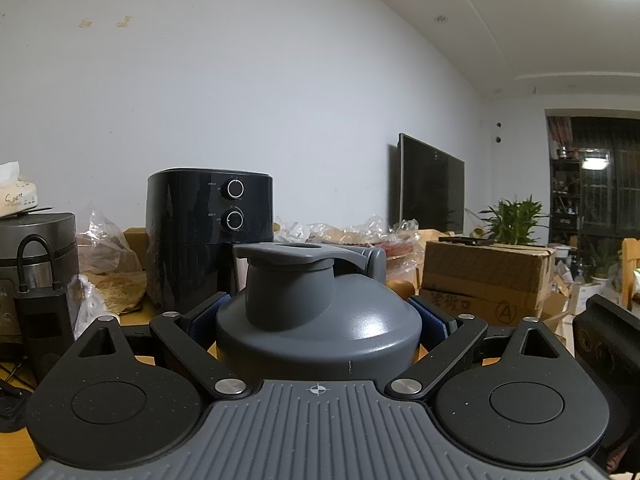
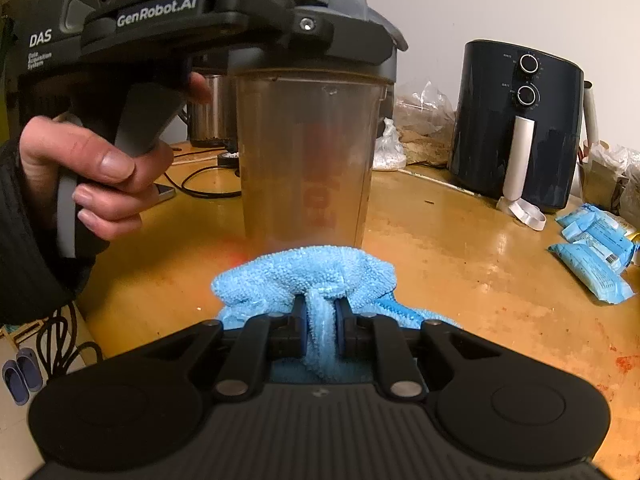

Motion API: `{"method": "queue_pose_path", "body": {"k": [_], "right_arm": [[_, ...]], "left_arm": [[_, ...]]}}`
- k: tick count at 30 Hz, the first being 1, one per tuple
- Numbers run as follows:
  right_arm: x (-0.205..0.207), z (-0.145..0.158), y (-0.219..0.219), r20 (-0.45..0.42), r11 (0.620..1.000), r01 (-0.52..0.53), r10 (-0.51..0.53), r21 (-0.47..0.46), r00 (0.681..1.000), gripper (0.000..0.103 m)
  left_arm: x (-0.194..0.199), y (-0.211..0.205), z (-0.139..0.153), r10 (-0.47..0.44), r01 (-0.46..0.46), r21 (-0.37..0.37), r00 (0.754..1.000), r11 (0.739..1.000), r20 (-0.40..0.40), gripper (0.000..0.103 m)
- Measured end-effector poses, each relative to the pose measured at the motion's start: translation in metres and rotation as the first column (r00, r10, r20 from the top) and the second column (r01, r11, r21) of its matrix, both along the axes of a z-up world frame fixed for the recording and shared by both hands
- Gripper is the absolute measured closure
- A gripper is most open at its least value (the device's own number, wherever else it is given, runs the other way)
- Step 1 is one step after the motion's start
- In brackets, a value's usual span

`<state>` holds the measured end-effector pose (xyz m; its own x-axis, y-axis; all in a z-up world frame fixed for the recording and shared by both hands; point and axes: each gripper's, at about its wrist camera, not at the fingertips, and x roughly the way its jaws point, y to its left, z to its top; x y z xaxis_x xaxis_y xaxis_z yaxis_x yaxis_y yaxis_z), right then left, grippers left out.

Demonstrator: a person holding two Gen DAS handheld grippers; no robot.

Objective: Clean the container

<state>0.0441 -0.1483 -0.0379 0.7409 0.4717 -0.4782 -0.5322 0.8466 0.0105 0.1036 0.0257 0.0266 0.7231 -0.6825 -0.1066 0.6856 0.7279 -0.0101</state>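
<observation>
**Cloth at the foot of the shaker, wiping barely begun**

I held the container, a clear shaker cup with a grey lid, upright over the yellow table. From my right wrist view I could not tell whether its base rested on the wood or hung just above it, because the blue cloth covered the bottom edge. The lid was still on. The cup's wall looked cloudy and brownish, so I judged the cleaning to be at its start: the outside remained to be wiped, and the inside, if it was to be cleaned at all, would need the lid off first.

My left gripper was clamped on the lid, one blue pad pressed against each side of it, jaws standing wide around that broad dome. My left hand gripped the handle beside the cup.

My right gripper had its jaws nearly together, pinching a fold of the cloth between the pads. The bunched cloth lay in front of the fingers, right at the lower wall of the cup and seemingly touching it.

An air fryer stood well apart, at the wall.
</observation>
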Motion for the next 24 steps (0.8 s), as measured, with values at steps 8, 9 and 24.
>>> {"method": "queue_pose_path", "body": {"k": [8, 9, 24], "right_arm": [[0.001, 0.001, -0.001, -0.006, 1.000, 0.002, -0.002, 0.010, 1.000, 0.096], [0.001, 0.001, -0.001, -0.007, 1.000, 0.003, -0.003, 0.013, 1.000, 0.096], [-0.006, 0.012, -0.008, 0.048, 0.996, 0.015, -0.019, 0.083, 0.999, 0.095]], "left_arm": [[0.001, -0.001, 0.000, 0.006, -0.006, 0.007, 1.000, 1.000, 0.003, 0.008], [0.002, -0.001, 0.000, 0.006, -0.006, 0.007, 1.000, 1.000, 0.002, 0.008], [0.003, -0.001, -0.001, 0.003, -0.003, 0.004, 1.000, 1.000, 0.001, 0.008]]}}
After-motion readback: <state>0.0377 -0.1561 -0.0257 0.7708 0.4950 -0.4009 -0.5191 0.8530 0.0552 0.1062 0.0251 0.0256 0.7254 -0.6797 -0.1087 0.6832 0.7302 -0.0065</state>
